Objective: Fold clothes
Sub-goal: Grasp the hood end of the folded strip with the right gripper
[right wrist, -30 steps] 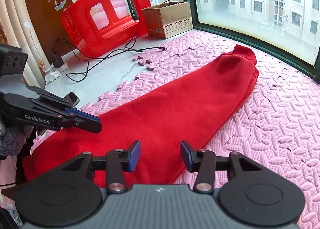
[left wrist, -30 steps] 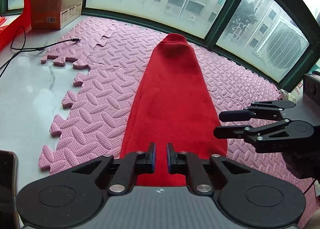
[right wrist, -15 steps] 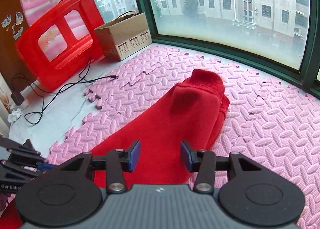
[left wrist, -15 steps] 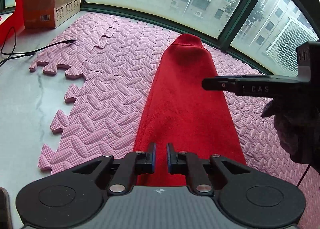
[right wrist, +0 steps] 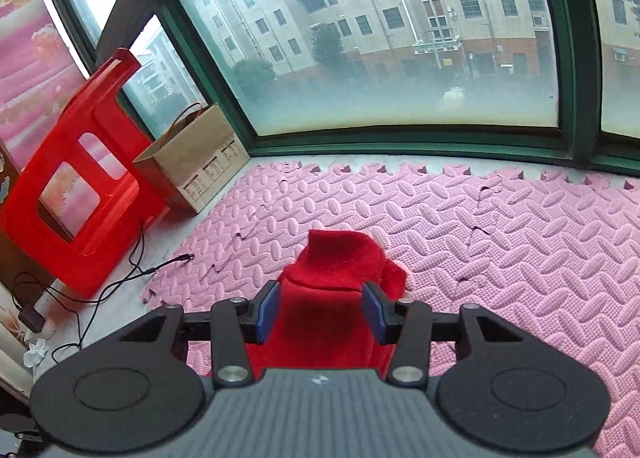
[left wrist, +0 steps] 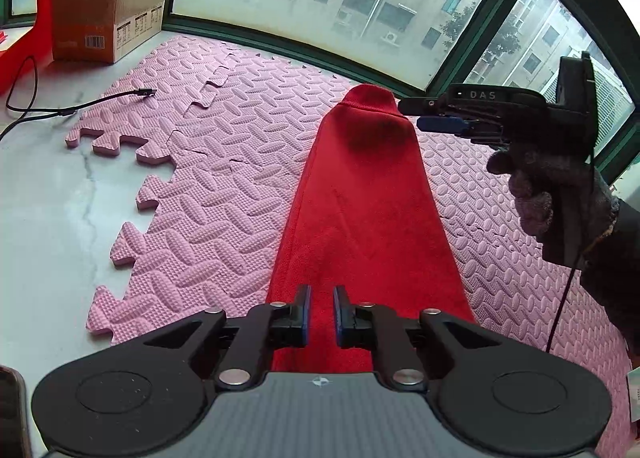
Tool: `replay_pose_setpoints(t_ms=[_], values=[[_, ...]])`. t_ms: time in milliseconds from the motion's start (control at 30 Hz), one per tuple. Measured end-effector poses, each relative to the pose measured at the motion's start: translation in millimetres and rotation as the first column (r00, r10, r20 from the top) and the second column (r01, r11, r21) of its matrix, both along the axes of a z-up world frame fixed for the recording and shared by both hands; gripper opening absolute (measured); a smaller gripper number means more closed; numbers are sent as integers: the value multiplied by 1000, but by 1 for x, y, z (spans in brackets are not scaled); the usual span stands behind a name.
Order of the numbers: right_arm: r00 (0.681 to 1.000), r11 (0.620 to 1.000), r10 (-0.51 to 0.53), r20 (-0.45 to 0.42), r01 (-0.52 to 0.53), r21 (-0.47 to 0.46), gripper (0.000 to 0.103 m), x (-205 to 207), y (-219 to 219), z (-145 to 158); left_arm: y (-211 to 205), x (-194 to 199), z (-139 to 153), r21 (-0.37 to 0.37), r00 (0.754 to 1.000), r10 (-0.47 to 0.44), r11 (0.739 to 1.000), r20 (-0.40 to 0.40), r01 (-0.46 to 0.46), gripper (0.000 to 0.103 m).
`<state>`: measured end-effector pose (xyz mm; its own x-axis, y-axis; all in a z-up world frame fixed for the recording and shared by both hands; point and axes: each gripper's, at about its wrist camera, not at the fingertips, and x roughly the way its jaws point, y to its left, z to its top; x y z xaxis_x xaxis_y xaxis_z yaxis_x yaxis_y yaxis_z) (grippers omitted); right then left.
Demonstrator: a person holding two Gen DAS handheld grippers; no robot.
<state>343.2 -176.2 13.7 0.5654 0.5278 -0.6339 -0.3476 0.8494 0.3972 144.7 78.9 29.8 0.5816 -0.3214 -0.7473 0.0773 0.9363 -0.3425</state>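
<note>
While right gripper [right wrist: 320, 312] hovers spread over red garment [left wrist: 368, 218] cuff, left gripper [left wrist: 319, 310] nearly closed, gripping nothing.

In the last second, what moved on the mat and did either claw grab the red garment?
The right claw travelled along the red garment from its near end to the far ribbed end and now straddles it, jaws open, nothing gripped yet. The left claw stayed over the near end, fingers narrowly apart. The garment is still stretched flat on the pink foam mat; cardboard box and cable unchanged.
</note>
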Motion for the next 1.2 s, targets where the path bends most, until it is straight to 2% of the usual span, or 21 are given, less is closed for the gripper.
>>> replay_pose_setpoints(t_ms=[100, 167, 233, 333, 533, 633, 833, 867, 933, 1033, 1100, 1200], values=[[999, 1000, -15, -46, 16, 23, 47, 11, -4, -16, -1, -14, 6, -22, 1000, -11, 1000, 6, 11, 13], [997, 997, -22, -79, 28, 74, 48, 16, -7, -25, 0, -23, 8, -35, 1000, -14, 999, 7, 14, 14], [994, 991, -28, -105, 41, 125, 54, 21, -11, -33, 1, -29, 9, -48, 1000, -9, 999, 1, 9, 15], [991, 983, -43, -124, 64, 170, 55, 28, -17, -41, 4, -38, 8, -65, 1000, 2, 998, -12, -3, 15], [983, 972, -64, -174, 101, 212, 58, 38, -26, -53, 8, -55, 6, -101, 999, 20, 995, -37, -23, 21], [980, 971, -61, -191, 103, 215, 58, 42, -23, -59, 4, -61, 8, -124, 999, 6, 992, -40, -11, 21], [973, 951, -55, -226, 119, 284, 57, 48, -25, -68, -2, -69, 11, -153, 999, -13, 988, -45, 6, 26], [971, 948, -49, -233, 119, 297, 55, 50, -26, -70, -2, -69, 11, -156, 999, -10, 988, -47, 3, 26], [967, 938, -47, -251, 129, 322, 38, 51, -30, -73, -1, -68, 10, -161, 999, -2, 987, -52, -6, 26], [963, 922, -50, -265, 146, 358, 29, 51, -36, -75, 1, -64, 7, -168, 998, 10, 986, -59, -20, 26], [968, 920, -50, -245, 140, 366, 22, 49, -37, -70, 3, -62, 5, -172, 998, 19, 985, -64, -30, 26], [980, 929, -37, -198, 107, 354, 20, 43, -35, -53, 5, -58, 2, -179, 997, 32, 983, -71, -44, 26]])
